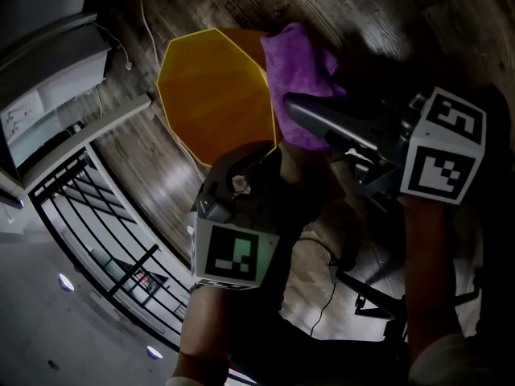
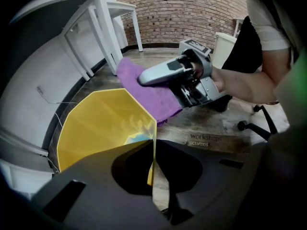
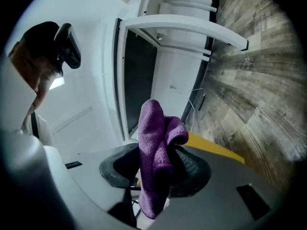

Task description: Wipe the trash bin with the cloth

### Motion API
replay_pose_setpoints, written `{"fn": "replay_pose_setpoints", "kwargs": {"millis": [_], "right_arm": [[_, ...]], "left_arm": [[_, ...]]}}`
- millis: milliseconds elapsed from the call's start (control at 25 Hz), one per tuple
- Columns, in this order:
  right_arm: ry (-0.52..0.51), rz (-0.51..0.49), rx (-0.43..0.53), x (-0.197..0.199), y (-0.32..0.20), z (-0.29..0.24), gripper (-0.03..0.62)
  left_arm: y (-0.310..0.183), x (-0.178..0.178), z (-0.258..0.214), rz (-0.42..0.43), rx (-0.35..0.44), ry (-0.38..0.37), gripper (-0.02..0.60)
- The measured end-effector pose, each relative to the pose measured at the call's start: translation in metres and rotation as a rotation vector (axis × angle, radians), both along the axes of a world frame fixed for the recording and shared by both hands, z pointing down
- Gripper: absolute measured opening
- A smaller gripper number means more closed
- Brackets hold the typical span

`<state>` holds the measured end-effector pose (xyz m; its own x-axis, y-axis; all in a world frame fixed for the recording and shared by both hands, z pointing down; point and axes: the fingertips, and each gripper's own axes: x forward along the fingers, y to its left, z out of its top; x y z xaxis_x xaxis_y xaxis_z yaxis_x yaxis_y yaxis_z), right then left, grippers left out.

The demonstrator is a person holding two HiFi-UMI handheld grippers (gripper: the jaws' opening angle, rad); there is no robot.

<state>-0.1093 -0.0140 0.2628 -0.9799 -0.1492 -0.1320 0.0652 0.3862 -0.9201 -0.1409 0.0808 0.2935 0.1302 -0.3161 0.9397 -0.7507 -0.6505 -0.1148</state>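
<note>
Pinching the near wall of the yellow trash bin (image 2: 96, 123), our left tool (image 2: 152, 163) is clamped on it; our right tool (image 3: 156, 171) grips the bunched purple cloth (image 3: 152, 138) beside the far rim. Inside we see only a pale patch (image 2: 135, 137).

Head view underexposed, only trash bin (image 1: 213, 95) and cloth (image 1: 298, 79) read clearly; gripper views brighter, strong fisheye, black vignette corners, foreground soft.
</note>
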Motion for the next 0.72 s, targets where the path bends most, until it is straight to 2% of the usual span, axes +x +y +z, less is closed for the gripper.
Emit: {"fn": "replay_pose_setpoints", "kwargs": {"millis": [160,400,600,720], "right_arm": [[-0.048,-0.02,0.027,-0.002,0.003,-0.014,0.167],[-0.089,-0.002,-0.05,-0.003,0.003,0.01,0.167],[0.108,-0.017,-0.044,-0.008,0.008,0.063,0.167],[0.185,-0.026,-0.085,-0.009,0.011,0.093,0.167]], "left_arm": [[-0.001,0.001,-0.001,0.0,0.006,0.001,0.018],[0.0,0.004,-0.002,0.018,0.01,0.002,0.015],[0.0,0.005,0.0,0.018,-0.001,0.017,0.014],[0.003,0.007,0.001,0.027,-0.007,0.029,0.012]]}}
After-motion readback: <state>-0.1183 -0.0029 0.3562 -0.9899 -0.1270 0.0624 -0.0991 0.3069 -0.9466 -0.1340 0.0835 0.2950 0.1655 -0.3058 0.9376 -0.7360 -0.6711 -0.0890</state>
